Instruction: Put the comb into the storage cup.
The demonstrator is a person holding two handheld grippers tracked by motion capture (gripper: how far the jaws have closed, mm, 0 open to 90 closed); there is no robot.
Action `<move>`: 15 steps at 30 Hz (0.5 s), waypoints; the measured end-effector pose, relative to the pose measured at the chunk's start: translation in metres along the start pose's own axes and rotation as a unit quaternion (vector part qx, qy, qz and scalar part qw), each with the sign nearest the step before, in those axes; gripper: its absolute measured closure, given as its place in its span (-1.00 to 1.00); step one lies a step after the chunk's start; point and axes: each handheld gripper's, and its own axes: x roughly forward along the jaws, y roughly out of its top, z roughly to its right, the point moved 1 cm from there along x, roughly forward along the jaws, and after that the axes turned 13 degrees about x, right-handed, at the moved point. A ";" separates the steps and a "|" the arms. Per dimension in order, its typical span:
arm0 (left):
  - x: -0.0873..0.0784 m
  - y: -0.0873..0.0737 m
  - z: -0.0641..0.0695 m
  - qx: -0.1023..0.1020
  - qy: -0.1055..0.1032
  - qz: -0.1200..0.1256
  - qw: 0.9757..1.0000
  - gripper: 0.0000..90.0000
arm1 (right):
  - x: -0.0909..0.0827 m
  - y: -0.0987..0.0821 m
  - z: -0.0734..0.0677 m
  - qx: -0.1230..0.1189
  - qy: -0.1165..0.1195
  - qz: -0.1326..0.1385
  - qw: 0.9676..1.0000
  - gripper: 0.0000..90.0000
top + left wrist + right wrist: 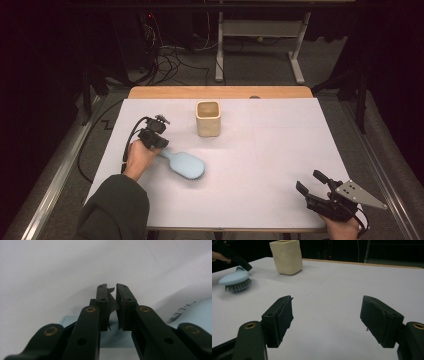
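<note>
From the high view, your left gripper (159,146) sits at the handle end of the light blue hairbrush (186,165), which lies bristles-down on the white table cover (280,150), in front of and slightly left of the cream cup (208,118). Your right gripper (311,186) rests near the table's right front corner, well apart from both.

In the left gripper view, the jaws stand nearly together over the brush handle (112,337); you cannot tell whether the pads actually pinch it, since the blue plastic runs beneath them.

In the right gripper view, your own jaws stand wide open on nothing. The hairbrush (235,280) shows its domed back and dark bristles, with the cup (286,256) nearby.

Expect a light, rigid plastic piece with a smooth, somewhat slippery handle. Take it on the narrow handle, close to the head, so the heavier end does not swing down.
</note>
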 end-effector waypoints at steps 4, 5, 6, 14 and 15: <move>0.001 -0.002 0.000 0.003 -0.001 -0.005 1.000 0.83 | 0.000 0.000 0.000 0.000 -0.001 -0.002 1.000 -0.41; 0.001 -0.002 0.000 0.003 -0.002 -0.006 1.000 0.84 | 0.000 0.000 0.000 -0.001 -0.001 -0.002 1.000 -0.40; 0.000 -0.002 0.000 0.003 -0.003 -0.007 1.000 0.84 | 0.000 0.000 -0.001 -0.001 0.000 -0.001 1.000 -0.40; 0.000 -0.005 -0.002 -0.003 -0.008 -0.009 1.000 0.90 | 0.000 0.000 0.000 -0.002 0.001 -0.001 1.000 -0.39; 0.000 -0.005 -0.002 -0.003 -0.008 -0.008 1.000 0.90 | 0.000 0.000 0.000 -0.001 0.001 0.000 1.000 -0.40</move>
